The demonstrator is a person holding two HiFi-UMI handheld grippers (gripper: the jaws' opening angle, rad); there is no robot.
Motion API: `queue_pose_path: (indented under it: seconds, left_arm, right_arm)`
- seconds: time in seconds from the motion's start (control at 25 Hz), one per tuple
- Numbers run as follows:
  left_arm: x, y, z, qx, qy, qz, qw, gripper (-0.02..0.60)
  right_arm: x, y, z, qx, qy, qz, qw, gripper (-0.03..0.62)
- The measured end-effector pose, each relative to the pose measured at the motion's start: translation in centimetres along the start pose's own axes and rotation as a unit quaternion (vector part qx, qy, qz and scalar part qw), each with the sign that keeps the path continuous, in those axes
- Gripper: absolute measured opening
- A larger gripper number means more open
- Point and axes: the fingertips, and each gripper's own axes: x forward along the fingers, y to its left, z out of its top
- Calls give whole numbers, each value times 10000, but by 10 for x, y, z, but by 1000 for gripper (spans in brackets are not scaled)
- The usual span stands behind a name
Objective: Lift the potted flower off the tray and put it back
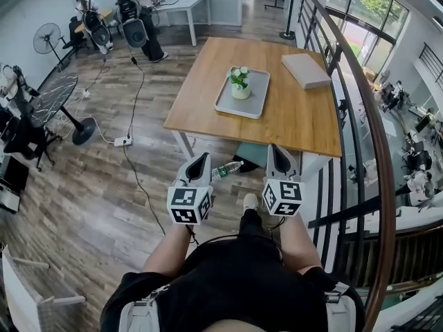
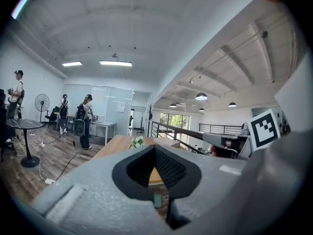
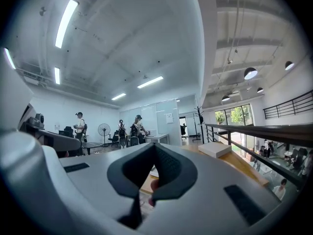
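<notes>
The potted flower [image 1: 240,83], white blooms in a small pale pot, stands on the grey tray [image 1: 257,102] in the middle of the wooden table [image 1: 297,120]. Both grippers are held well short of the table, over the floor in front of the person's legs. My left gripper [image 1: 202,160] has its jaws together with nothing between them. My right gripper [image 1: 276,151] is likewise shut and empty. In the left gripper view the flower [image 2: 137,141] shows small and far off, just above the closed jaws of the left gripper [image 2: 155,148]. The right gripper [image 3: 154,146] points at the table's edge.
A flat grey box [image 1: 306,70] lies on the table's far right corner. A plastic bottle [image 1: 225,170] lies on the floor by the near table leg. A curved railing [image 1: 370,130] runs along the right. A power strip [image 1: 123,141] with its cable and a round black table [image 1: 52,95] are at the left. Several people stand at the far wall.
</notes>
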Motion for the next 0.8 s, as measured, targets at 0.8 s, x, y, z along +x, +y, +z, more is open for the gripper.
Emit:
queue_pose_path:
  seconds: [0.8]
  left_arm:
    - [289,89,66,-33,114,399,9991,14]
  right_arm:
    - [295,-110,14,87,279,406,9987,-6]
